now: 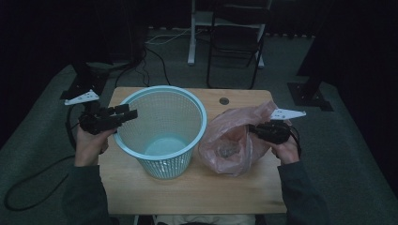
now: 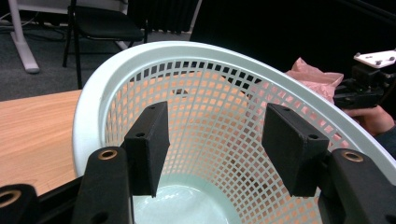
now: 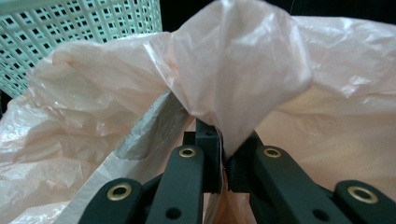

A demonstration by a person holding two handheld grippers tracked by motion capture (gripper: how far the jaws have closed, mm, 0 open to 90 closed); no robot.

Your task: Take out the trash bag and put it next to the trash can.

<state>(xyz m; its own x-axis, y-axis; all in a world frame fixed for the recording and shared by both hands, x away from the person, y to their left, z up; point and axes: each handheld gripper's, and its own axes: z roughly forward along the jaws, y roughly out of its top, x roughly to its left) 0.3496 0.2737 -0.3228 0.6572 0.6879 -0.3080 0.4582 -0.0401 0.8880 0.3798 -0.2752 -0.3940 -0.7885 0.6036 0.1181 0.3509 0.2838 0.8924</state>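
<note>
A pale turquoise mesh basket (image 1: 162, 131) stands upright on the wooden table (image 1: 187, 187). My left gripper (image 1: 126, 114) hovers at the basket's left rim, open, its two black pads (image 2: 149, 144) spread over the basket's inside (image 2: 210, 126) with nothing between them. To the right of the basket lies a crumpled pink plastic bag (image 1: 232, 140) with something small and dark inside. My right gripper (image 1: 256, 129) is shut on the bag's edge; in the right gripper view the pink film (image 3: 233, 70) is pinched between the closed jaws (image 3: 223, 158).
A dark folding chair (image 1: 234, 37) and a white stand leg (image 1: 192, 33) are on the floor beyond the table. A small round hole (image 1: 224, 101) marks the table's far edge. Cables trail on the floor at left.
</note>
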